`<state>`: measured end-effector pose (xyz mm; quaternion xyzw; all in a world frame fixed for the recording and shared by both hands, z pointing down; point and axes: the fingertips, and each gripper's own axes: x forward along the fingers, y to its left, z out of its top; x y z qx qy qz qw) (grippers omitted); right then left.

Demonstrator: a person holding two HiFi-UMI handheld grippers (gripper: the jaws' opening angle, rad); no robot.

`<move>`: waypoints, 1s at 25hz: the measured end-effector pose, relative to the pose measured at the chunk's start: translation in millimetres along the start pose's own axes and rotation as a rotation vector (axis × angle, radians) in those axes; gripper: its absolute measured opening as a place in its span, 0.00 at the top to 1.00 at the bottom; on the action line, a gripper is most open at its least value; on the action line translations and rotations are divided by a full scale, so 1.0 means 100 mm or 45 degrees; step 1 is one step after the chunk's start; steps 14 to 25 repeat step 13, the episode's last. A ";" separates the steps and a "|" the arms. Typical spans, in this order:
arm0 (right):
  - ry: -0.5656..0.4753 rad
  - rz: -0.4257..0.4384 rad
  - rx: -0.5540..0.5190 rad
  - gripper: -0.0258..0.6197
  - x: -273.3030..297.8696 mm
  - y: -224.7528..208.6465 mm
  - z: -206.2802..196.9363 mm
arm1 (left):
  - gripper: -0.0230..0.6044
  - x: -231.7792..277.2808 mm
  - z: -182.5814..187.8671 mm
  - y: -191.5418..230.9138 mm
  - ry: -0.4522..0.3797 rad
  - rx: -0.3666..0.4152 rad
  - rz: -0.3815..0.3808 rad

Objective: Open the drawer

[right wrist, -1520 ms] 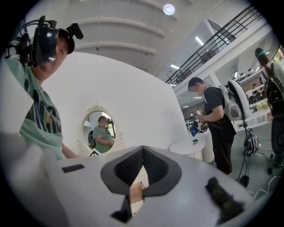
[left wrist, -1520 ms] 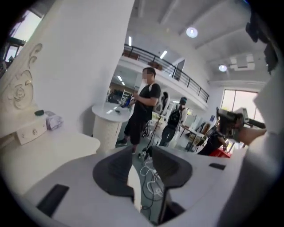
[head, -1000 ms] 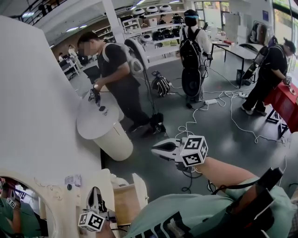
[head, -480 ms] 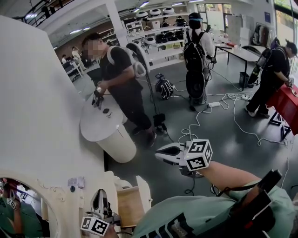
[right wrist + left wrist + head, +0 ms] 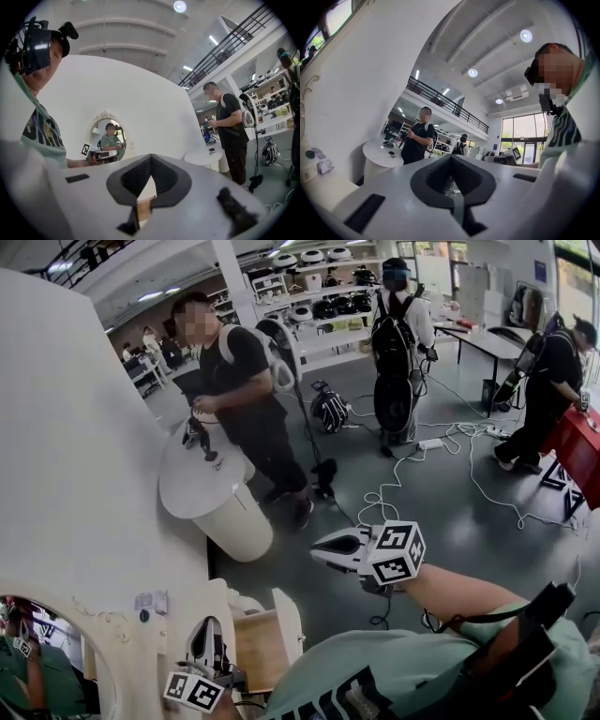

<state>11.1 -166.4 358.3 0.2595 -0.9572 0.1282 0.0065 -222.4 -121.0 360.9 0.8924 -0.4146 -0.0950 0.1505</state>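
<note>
1. Compared with one second ago, the left gripper has shifted only slightly and is still just left of the drawer. The right gripper stays almost where it was, above the drawer and to its right.
2. In the left gripper view, the left gripper has its white jaws pressed together. Their dark ribbed pads form a hollow diamond with nothing inside.
3. The right gripper is also clenched and empty. Pale wood shows through the small gap in its pads.
4. The drawer stands pulled out, a box of plain light wood with a smooth cream front panel.
5. Left of the drawer there is an oval mirror in a cream frame with carved ornaments.
6. Behind the drawer a smooth white curved wall rises.
7. Farther behind the drawer stands a round white table on a drum-shaped base. The person in black beside it has lifted both hands from the table top to the chest.
8. Right of the drawer, white cables curl over the glossy grey floor.
</note>
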 end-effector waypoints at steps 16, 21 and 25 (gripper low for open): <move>-0.004 0.012 -0.001 0.95 -0.09 0.07 -0.06 | 0.95 -0.07 -0.05 -0.16 0.015 0.013 -0.020; -0.004 0.012 -0.001 0.95 -0.09 0.07 -0.06 | 0.95 -0.07 -0.05 -0.16 0.015 0.013 -0.020; -0.004 0.012 -0.001 0.95 -0.09 0.07 -0.06 | 0.95 -0.07 -0.05 -0.16 0.015 0.013 -0.020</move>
